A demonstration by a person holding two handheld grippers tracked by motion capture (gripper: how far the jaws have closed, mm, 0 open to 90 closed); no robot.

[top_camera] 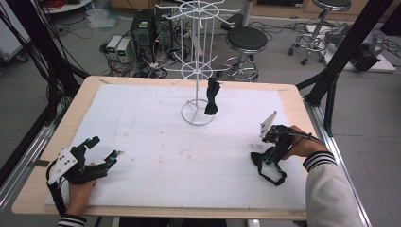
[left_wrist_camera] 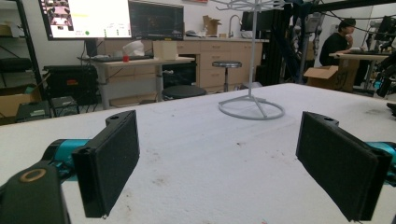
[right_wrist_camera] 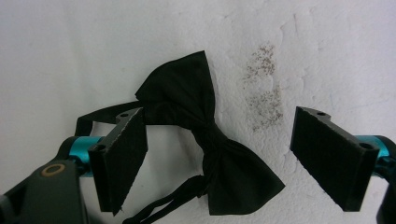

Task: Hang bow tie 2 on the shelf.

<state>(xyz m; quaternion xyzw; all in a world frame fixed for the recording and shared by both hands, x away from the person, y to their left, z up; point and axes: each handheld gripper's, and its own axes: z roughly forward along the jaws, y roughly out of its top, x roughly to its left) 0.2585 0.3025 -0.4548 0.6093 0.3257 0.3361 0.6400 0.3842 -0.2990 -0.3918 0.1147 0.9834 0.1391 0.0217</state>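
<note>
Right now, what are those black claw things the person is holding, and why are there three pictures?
They are grippers: hand-held tongs with two padded jaws. One picture looks down from above the white table; the other two come from small cameras riding on each gripper. The left gripper rests open with nothing in it. The right gripper points down over a black bow tie lying flat, jaws either side of it, not yet pinching. Another bow tie already hangs on the white wire rack. Nothing is held yet.
</note>
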